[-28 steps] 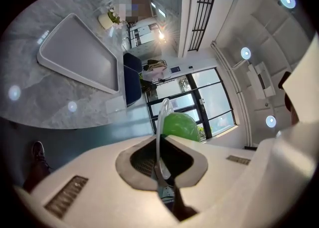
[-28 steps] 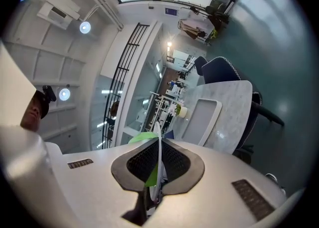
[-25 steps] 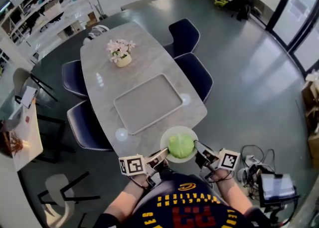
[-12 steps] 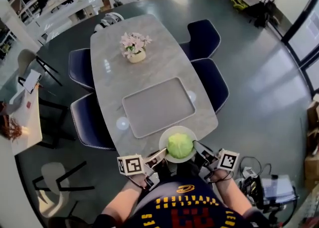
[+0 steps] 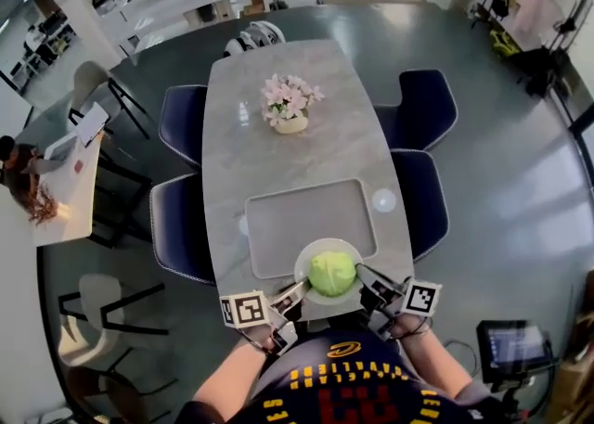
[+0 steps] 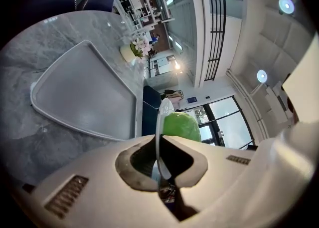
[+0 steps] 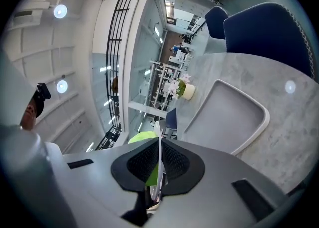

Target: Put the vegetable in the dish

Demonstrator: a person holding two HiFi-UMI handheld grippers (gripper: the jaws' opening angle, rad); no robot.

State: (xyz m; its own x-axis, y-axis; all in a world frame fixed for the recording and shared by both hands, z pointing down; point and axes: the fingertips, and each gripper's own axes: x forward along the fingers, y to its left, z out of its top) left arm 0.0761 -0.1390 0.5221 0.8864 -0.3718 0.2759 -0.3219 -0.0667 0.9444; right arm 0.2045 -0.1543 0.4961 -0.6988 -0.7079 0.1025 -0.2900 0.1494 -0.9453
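A green cabbage (image 5: 331, 273) sits in a white dish (image 5: 307, 263) held over the table's near edge. My left gripper (image 5: 299, 293) is shut on the dish's left rim and my right gripper (image 5: 364, 279) is shut on its right rim. In the left gripper view the dish (image 6: 162, 122) shows edge-on between the jaws with the cabbage (image 6: 182, 126) behind it. In the right gripper view the dish rim (image 7: 159, 144) is pinched between the black pads, with the cabbage (image 7: 140, 136) to its left.
A grey rectangular tray (image 5: 308, 222) lies on the marble table (image 5: 251, 153) just beyond the dish. A flower pot (image 5: 290, 105) stands farther back. Dark blue chairs (image 5: 423, 107) line both sides. A tablet on a stand (image 5: 509, 345) is at the right.
The head view has swung, so the table now runs straighter up the frame. Both grippers keep their hold on the dish with the cabbage, which stays at the table's near edge.
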